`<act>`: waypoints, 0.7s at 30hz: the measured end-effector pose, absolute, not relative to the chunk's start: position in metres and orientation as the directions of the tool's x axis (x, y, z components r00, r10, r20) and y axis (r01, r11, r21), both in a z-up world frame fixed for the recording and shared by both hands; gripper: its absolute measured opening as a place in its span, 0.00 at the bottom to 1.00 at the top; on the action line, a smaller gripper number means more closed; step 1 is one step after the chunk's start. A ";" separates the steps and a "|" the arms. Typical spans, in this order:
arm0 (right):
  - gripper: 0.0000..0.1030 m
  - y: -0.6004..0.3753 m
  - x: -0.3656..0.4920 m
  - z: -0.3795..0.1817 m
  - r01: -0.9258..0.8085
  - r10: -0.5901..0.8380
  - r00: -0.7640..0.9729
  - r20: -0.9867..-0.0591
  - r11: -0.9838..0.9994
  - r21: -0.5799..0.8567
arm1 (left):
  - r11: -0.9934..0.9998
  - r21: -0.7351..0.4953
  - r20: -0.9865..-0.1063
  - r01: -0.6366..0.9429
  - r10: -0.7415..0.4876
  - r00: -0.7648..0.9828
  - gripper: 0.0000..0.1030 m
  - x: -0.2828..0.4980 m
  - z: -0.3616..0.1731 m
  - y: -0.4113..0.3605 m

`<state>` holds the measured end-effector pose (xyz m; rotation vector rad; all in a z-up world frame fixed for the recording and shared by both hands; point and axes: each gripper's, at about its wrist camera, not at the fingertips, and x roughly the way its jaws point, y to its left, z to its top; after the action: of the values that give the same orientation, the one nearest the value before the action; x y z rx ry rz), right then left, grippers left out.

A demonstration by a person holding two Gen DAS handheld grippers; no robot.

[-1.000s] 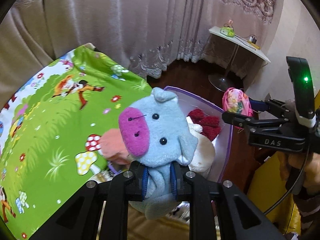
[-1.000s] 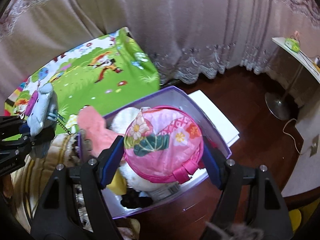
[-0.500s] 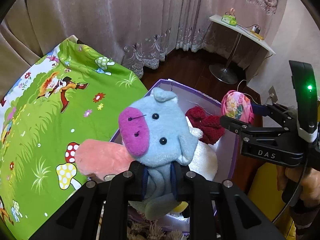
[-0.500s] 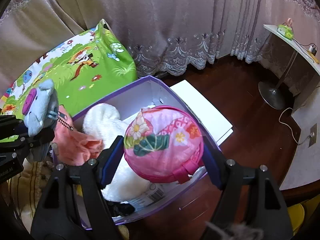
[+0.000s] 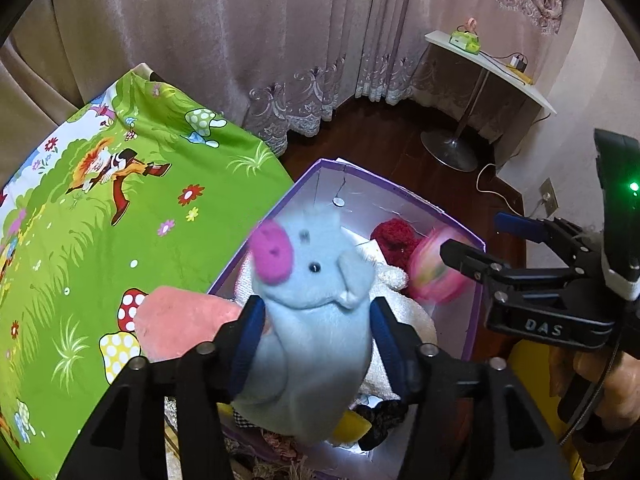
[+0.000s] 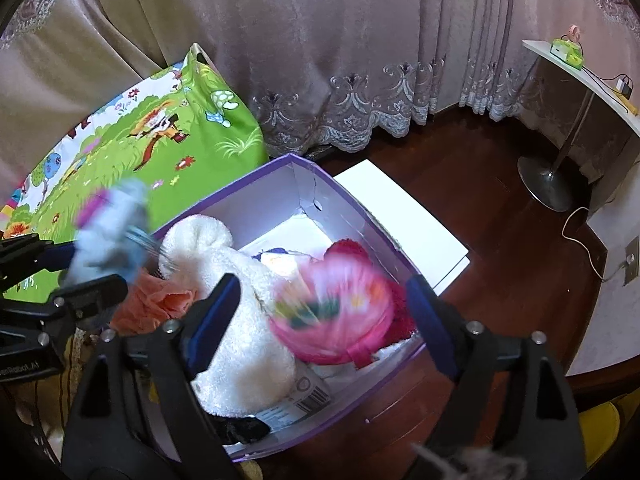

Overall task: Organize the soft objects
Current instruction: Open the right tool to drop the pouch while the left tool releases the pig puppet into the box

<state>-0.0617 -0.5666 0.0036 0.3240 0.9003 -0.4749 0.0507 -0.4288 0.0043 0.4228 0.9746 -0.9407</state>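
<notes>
Both toys have come loose since a second ago, when each sat clamped between its jaws. The blue plush toy with the magenta snout now sits blurred between the left gripper, whose jaws are opening and stand clear of its sides, above the near left corner of the purple box. The round pink floral pouch, streaked with motion, lies between the right gripper pads without touching them; those jaws are opening too, spread wide. It hangs over the right part of the box, just in front of a red fuzzy toy. A large white plush fills the middle of the box, with a salmon-pink cloth draped at its left rim and a dark item at its near edge. The box stands on a dark wooden floor, with a white flat board just behind it on the right. To the left spreads a green cartoon-print sheet. Mauve curtains hang at the far side, and a white side table on a metal stand is at far right.
</notes>
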 end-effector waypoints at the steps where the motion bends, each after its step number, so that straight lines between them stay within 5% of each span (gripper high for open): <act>1: 0.89 -0.566 -0.062 0.005 0.520 -0.258 0.533 -0.806 0.851 0.072 | 0.551 -0.093 -0.845 0.829 -0.484 0.226 0.58 0.051 0.006 -0.429; 16: 0.90 -0.538 -0.087 0.039 0.536 -0.303 0.561 -0.770 0.842 0.059 | 0.563 -0.172 -0.810 0.809 -0.548 0.209 0.62 0.029 0.029 -0.388; 21: 0.90 -0.516 -0.108 0.047 0.558 -0.333 0.563 -0.756 0.829 0.050 | 0.574 -0.188 -0.796 0.797 -0.564 0.218 0.79 0.013 0.035 -0.366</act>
<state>-0.1080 -0.5159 0.0466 0.2991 0.8179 -0.5335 0.0126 -0.3656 0.0351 0.2853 0.9590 -0.9592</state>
